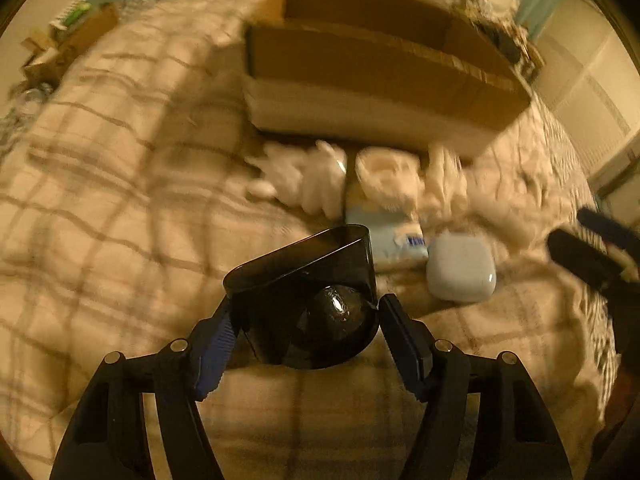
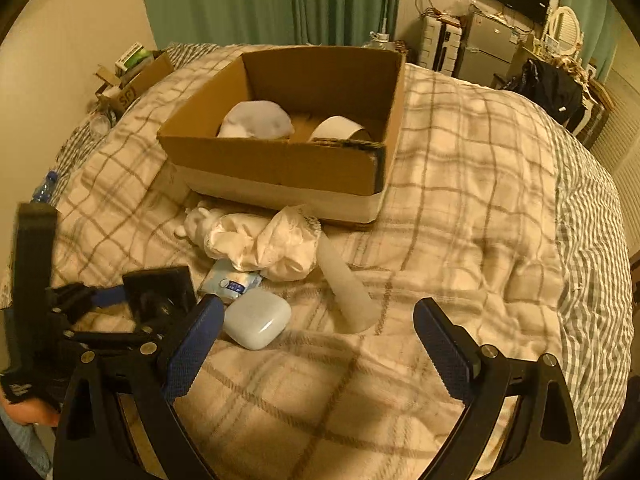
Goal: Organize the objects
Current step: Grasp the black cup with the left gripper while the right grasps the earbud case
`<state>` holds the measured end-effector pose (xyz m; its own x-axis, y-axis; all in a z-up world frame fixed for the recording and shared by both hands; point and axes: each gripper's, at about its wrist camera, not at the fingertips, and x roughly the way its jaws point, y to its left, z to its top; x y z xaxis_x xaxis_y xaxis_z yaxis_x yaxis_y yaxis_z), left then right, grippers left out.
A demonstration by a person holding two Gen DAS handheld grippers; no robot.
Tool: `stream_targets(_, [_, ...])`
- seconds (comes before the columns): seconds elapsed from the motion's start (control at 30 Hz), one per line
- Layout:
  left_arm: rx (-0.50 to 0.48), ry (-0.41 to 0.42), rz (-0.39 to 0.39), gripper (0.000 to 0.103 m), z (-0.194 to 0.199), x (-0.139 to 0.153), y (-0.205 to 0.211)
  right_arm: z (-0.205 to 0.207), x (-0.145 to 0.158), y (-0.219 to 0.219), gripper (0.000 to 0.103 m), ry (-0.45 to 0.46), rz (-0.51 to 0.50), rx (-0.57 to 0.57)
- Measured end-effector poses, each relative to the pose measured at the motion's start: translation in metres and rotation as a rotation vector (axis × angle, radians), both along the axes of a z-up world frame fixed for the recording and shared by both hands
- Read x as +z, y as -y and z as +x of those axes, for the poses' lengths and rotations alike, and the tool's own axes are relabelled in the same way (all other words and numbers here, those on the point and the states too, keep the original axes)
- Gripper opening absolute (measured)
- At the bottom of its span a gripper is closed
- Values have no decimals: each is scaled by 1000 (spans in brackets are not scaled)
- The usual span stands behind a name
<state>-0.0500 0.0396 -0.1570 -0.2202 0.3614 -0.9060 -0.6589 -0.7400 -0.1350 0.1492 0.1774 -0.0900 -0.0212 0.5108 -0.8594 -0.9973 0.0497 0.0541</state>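
plaid bed (image 2: 460, 208); left tool (image 1: 306, 320) clamps dark cup (image 1: 308, 300), mouth up-left.

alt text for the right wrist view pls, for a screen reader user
The open right gripper hovers over a plaid blanket above a white case, with a cardboard box beyond. At left, the left gripper holds a dark object.

No legible text anywhere.
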Motion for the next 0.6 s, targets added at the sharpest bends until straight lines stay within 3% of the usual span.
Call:
stream_targets(0.13, [91, -67, 39, 71, -13, 27, 18, -11, -4, -6, 96, 8, -8, 35])
stream_targets(0.3, [102, -150, 10, 71, -24, 42, 22, -33, -24, -21, 95, 53, -80, 80])
stream_targets(0.6, [111, -90, -8, 71, -30, 24, 25, -56, -73, -45, 68, 95, -242, 147])
